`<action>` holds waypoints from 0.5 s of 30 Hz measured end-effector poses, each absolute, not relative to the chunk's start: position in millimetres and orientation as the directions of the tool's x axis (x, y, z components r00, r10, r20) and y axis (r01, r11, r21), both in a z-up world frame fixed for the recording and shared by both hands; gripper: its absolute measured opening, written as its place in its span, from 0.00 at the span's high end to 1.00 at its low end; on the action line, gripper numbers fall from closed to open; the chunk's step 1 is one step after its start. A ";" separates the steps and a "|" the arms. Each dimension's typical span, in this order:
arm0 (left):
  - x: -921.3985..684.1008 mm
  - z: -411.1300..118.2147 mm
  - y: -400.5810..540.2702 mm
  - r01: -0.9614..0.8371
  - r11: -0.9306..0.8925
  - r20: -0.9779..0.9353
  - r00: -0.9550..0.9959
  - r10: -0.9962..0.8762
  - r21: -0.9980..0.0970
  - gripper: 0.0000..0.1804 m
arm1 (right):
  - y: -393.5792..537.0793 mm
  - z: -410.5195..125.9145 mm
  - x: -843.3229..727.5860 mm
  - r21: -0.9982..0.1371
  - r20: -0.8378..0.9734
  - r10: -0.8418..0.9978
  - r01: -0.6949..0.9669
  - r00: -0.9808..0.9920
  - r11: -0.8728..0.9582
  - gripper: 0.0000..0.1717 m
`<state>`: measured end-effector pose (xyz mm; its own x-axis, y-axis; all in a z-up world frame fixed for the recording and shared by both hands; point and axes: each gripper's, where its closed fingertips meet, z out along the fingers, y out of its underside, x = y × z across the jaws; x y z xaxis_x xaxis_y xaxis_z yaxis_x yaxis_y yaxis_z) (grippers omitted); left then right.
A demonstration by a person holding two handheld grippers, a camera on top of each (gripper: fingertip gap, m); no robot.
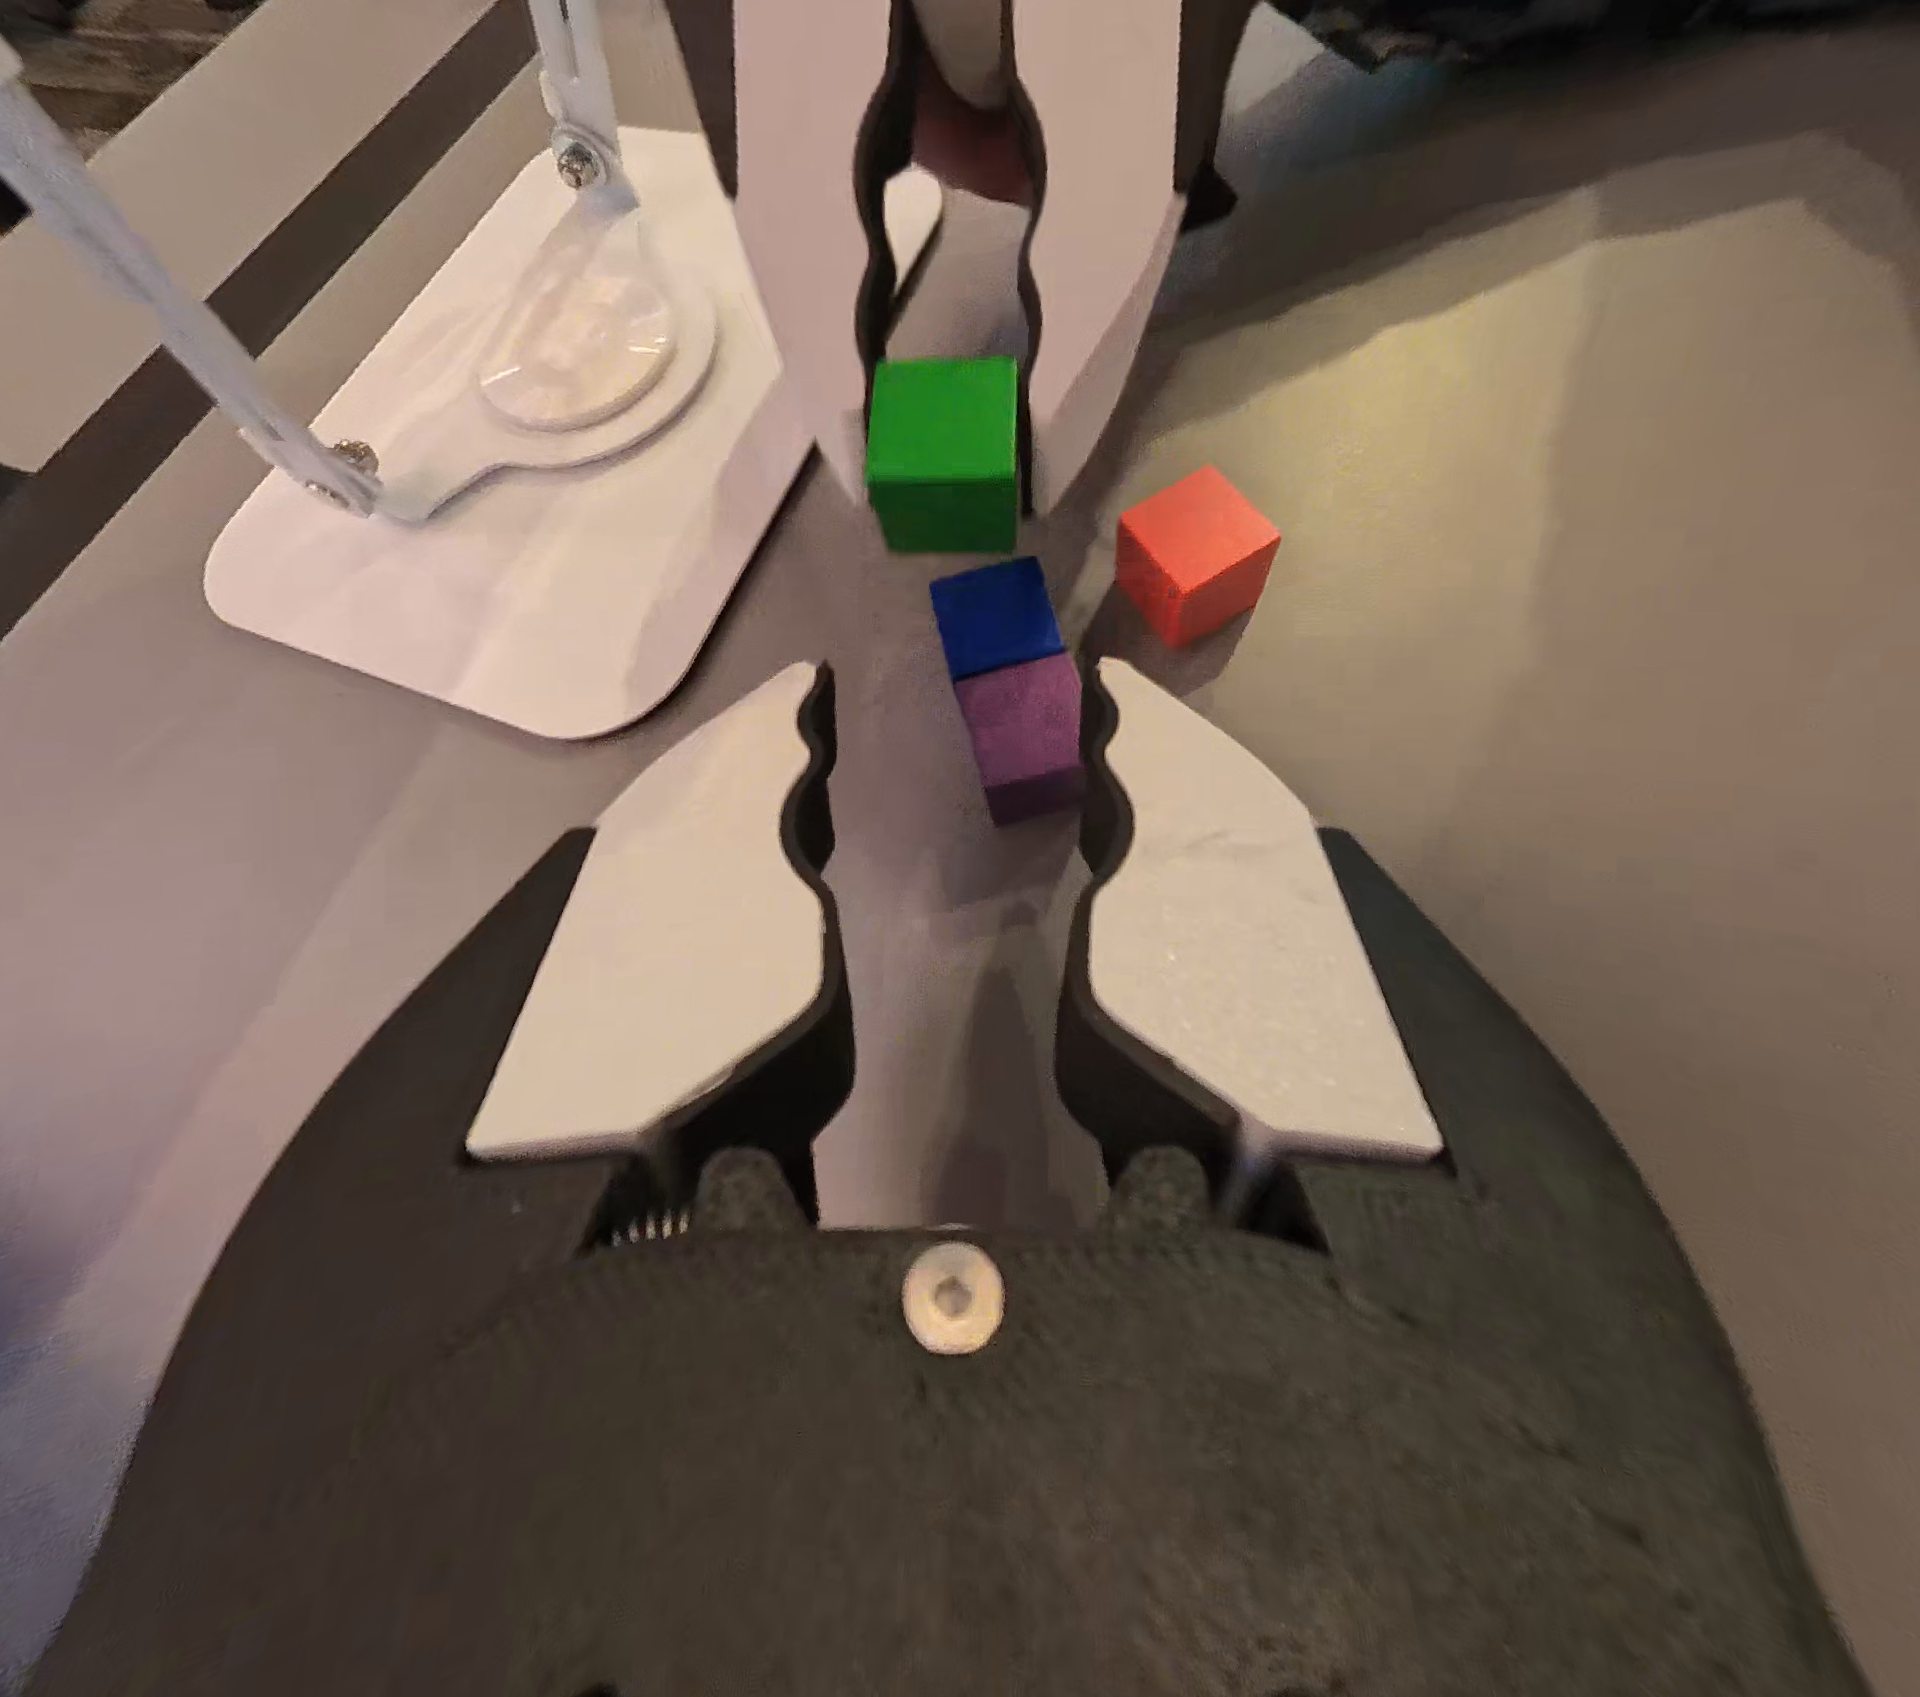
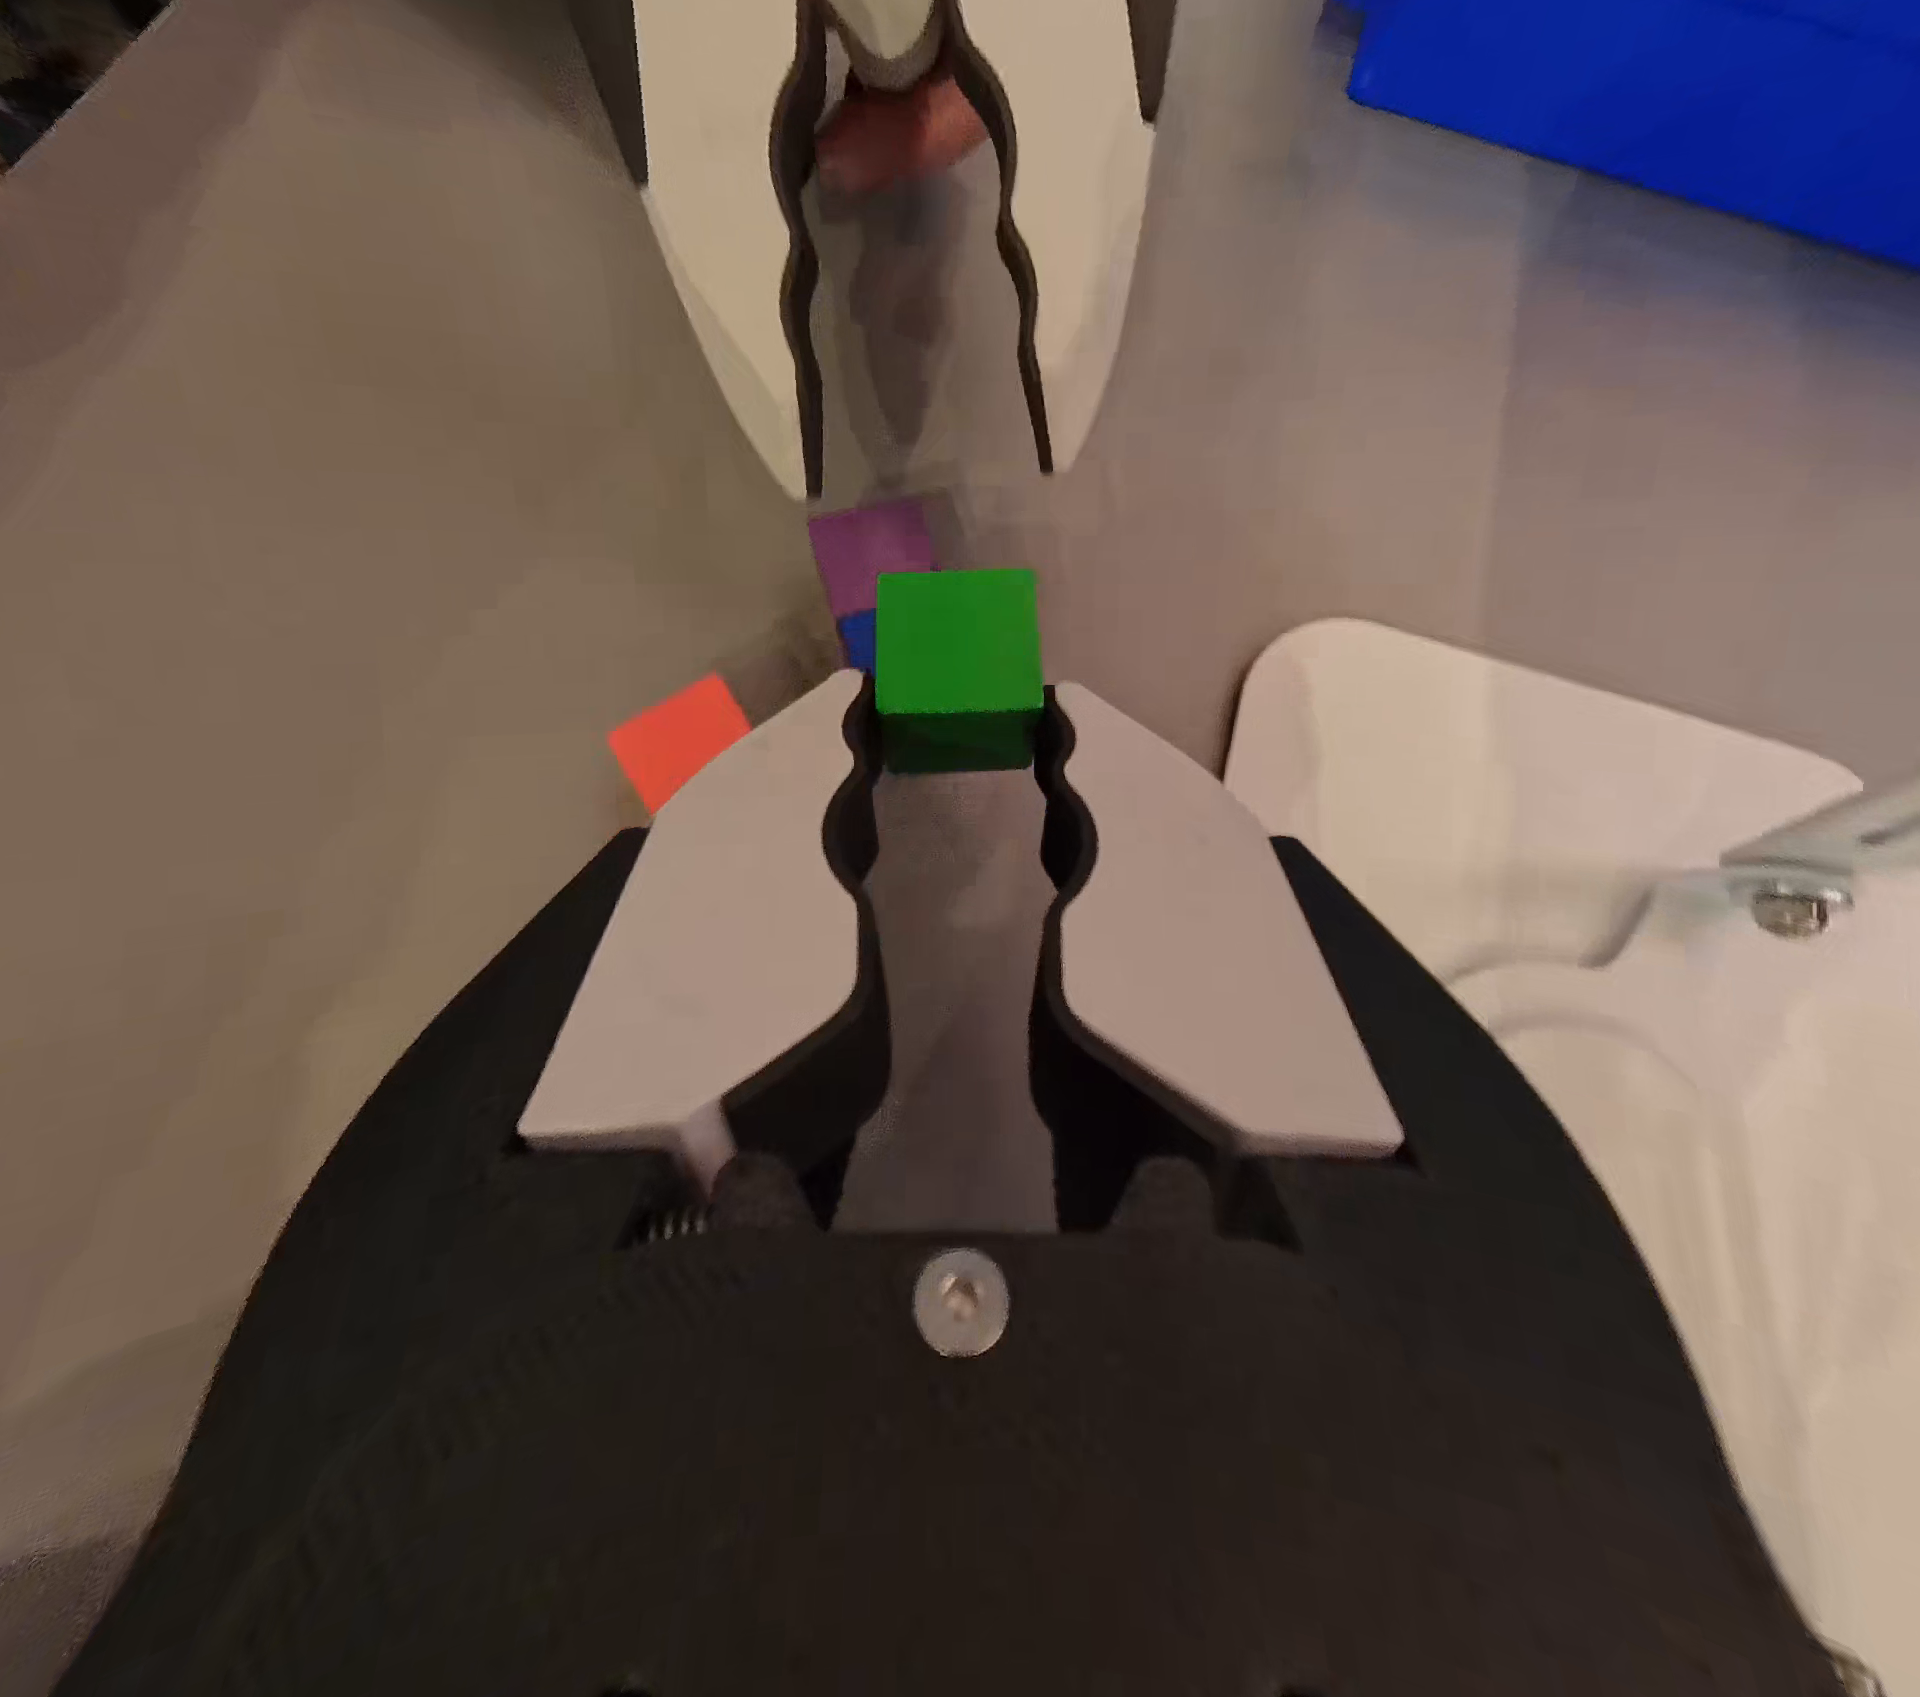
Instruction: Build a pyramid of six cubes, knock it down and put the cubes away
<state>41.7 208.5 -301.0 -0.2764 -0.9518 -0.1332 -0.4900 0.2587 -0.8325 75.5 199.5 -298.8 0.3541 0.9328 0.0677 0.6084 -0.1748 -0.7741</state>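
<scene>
Only four cubes are seen; any others lie outside both views. In the right wrist view the blue cube point(image 2: 855, 639) is almost wholly covered by the green cube point(image 2: 958, 660), the purple cube point(image 2: 871, 548) is partly covered and blurred, and the red cube point(image 2: 677, 738) is cut off by a finger of the right gripper point(image 2: 958, 728). The blue bin point(image 2: 1662, 16) is cropped at the top right corner of that view, and its inside is not shown. The white stand base point(image 1: 499, 525) is cut off in both views. A person's sleeve is seen only in part at the top right of the left wrist view.

The green cube is clamped between the pads of the right gripper point(image 1: 945, 442), both pressed against its sides; whether it rests on the tabletop point(image 1: 1558, 816) cannot be told.

The left gripper point(image 1: 956, 712) is held apart over the tabletop. The purple cube point(image 1: 1023, 733) stands between its fingertips, close against the right fingertip point(image 1: 1117, 702) and well clear of the other; it is not gripped. The blue cube point(image 1: 995, 613) lies touching the purple cube's far side, just in front of the green cube. The red cube point(image 1: 1195, 551) lies apart, to the right of the row, in the middle of the tabletop.
</scene>
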 end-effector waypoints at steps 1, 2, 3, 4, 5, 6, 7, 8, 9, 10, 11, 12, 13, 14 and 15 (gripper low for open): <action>39.2 -303.4 209.3 -0.500 0.259 -0.127 -0.281 -0.951 -0.826 0.76 | 198.3 -301.8 80.2 -0.768 0.062 0.935 0.615 0.350 -0.179 0.84; 37.0 -306.9 209.0 -0.513 0.263 -0.122 -0.292 -0.949 -0.817 0.76 | 196.0 -306.0 82.9 -0.757 0.053 0.939 0.627 0.339 -0.183 0.84; 35.7 -310.1 208.8 -0.525 0.263 -0.116 -0.296 -0.948 -0.810 0.76 | 194.3 -310.3 84.6 -0.744 0.050 0.944 0.643 0.327 -0.184 0.84; 35.2 -312.8 207.4 -0.532 0.261 -0.107 -0.302 -0.947 -0.805 0.76 | 192.7 -314.3 85.3 -0.732 0.045 0.948 0.656 0.315 -0.183 0.84; 34.9 -315.6 204.9 -0.540 0.262 -0.098 -0.314 -0.944 -0.800 0.77 | 191.3 -317.9 85.3 -0.721 0.043 0.952 0.669 0.302 -0.180 0.84; 34.4 -319.5 203.2 -0.555 0.269 -0.095 -0.322 -0.942 -0.787 0.78 | 190.7 -320.6 85.2 -0.712 0.049 0.955 0.681 0.291 -0.171 0.84; 34.3 -323.4 202.7 -0.569 0.283 -0.104 -0.325 -0.940 -0.772 0.78 | 190.3 -322.6 84.7 -0.706 0.050 0.959 0.689 0.281 -0.165 0.84; 34.5 -326.2 201.5 -0.576 0.296 -0.113 -0.331 -0.937 -0.762 0.79 | 189.8 -325.1 84.3 -0.697 0.047 0.961 0.698 0.271 -0.163 0.84; 34.8 -327.9 199.7 -0.577 0.301 -0.112 -0.339 -0.934 -0.759 0.80 | 190.3 -327.6 84.5 -0.686 0.054 0.963 0.711 0.265 -0.158 0.84; 35.3 -329.0 199.1 -0.580 0.303 -0.112 -0.341 -0.933 -0.756 0.81 | 190.4 -329.5 84.4 -0.677 0.057 0.964 0.720 0.258 -0.153 0.84; 35.9 -329.5 199.4 -0.581 0.308 -0.118 -0.341 -0.932 -0.753 0.82 | 190.3 -331.1 83.9 -0.671 0.051 0.966 0.725 0.253 -0.155 0.84; 36.7 -329.5 199.5 -0.580 0.311 -0.120 -0.344 -0.931 -0.753 0.83 | 190.8 -332.6 83.5 -0.667 0.042 0.966 0.727 0.253 -0.162 0.83; 37.2 -329.7 199.3 -0.582 0.310 -0.115 -0.346 -0.931 -0.752 0.84 | 191.0 -334.5 83.1 -0.662 0.034 0.967 0.730 0.253 -0.168 0.83; 37.7 -330.3 199.7 -0.585 0.309 -0.113 -0.346 -0.931 -0.750 0.85 | 190.2 -336.7 82.4 -0.658 0.027 0.968 0.733 0.248 -0.170 0.83; 38.0 -331.0 200.2 -0.589 0.310 -0.114 -0.346 -0.931 -0.746 0.85 | 190.0 -338.9 81.9 -0.655 0.024 0.968 0.736 0.248 -0.172 0.83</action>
